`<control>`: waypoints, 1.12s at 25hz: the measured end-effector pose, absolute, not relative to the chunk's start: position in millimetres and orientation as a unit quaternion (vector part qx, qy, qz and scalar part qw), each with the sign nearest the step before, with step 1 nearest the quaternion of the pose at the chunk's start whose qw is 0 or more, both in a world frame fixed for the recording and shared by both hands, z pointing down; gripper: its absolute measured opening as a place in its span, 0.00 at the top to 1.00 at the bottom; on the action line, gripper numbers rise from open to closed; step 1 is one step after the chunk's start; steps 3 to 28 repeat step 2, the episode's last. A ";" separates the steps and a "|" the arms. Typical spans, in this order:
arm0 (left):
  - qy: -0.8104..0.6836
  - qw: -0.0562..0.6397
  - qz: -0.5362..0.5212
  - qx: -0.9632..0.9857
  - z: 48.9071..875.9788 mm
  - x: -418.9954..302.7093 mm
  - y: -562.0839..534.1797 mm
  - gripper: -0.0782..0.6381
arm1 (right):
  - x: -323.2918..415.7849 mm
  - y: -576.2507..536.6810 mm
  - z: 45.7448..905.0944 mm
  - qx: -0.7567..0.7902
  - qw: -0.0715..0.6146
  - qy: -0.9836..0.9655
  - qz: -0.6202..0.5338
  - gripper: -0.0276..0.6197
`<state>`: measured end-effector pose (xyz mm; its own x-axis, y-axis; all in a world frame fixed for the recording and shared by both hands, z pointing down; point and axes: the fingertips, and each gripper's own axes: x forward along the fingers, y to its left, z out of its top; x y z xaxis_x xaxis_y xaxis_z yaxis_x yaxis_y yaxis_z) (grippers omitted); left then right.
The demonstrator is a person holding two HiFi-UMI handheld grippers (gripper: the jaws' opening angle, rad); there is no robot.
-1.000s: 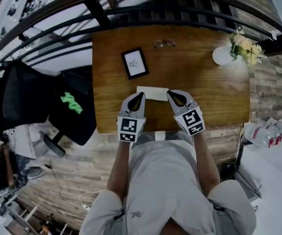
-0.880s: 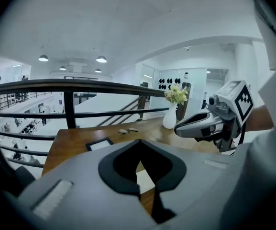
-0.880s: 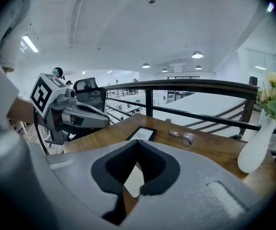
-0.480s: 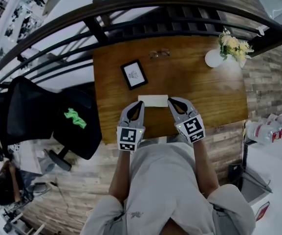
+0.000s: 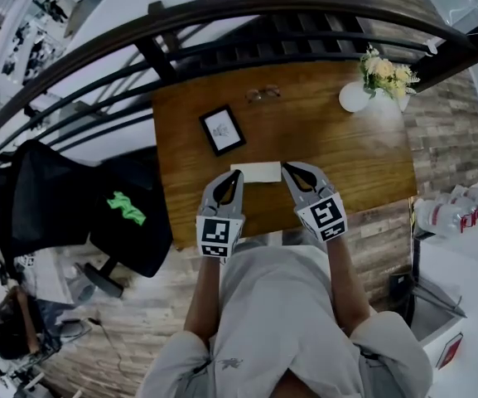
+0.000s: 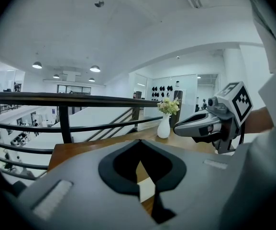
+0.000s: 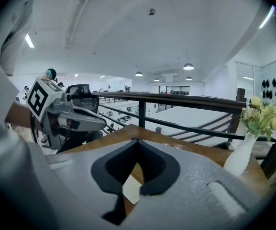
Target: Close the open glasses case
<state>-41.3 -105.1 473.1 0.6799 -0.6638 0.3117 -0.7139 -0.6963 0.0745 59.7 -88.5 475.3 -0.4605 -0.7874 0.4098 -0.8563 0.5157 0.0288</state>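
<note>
A white glasses case [image 5: 257, 172] lies flat on the wooden table [image 5: 363, 156], near its front edge; I cannot tell whether its lid is up. My left gripper [image 5: 239, 176] is at the case's left end, jaws shut, tips meeting. My right gripper [image 5: 286, 169] is at its right end, also shut. In the left gripper view a strip of the case [image 6: 146, 188] shows through the gap under the closed left gripper [image 6: 138, 142]. The right gripper view shows the case [image 7: 130, 188] the same way below the right gripper [image 7: 137, 141].
A pair of glasses [image 5: 262, 94] lies at the table's far edge. A black picture frame [image 5: 222, 129] lies at the back left and a white vase of flowers [image 5: 356, 96] at the back right. A dark railing [image 5: 222, 11] runs behind; a black chair [image 5: 123, 206] stands left.
Both grippers stay at the two ends of the case with jaws unchanged. Only the head view has shifted a little.
</note>
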 end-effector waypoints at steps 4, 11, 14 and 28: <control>-0.377 0.094 0.129 0.912 470.1 -38.7 -105.1 0.86 | 61.5 -90.0 471.8 0.485 0.189 -0.850 0.087 0.95; -0.377 0.094 0.129 0.912 470.1 -38.7 -105.1 0.86 | 61.5 -90.0 471.8 0.485 0.189 -0.850 0.087 0.95; -0.377 0.094 0.129 0.912 470.1 -38.7 -105.1 0.86 | 61.5 -90.0 471.8 0.485 0.189 -0.850 0.087 0.95; -0.377 0.094 0.129 0.912 470.1 -38.7 -105.1 0.86 | 61.5 -90.0 471.8 0.485 0.189 -0.850 0.087 0.95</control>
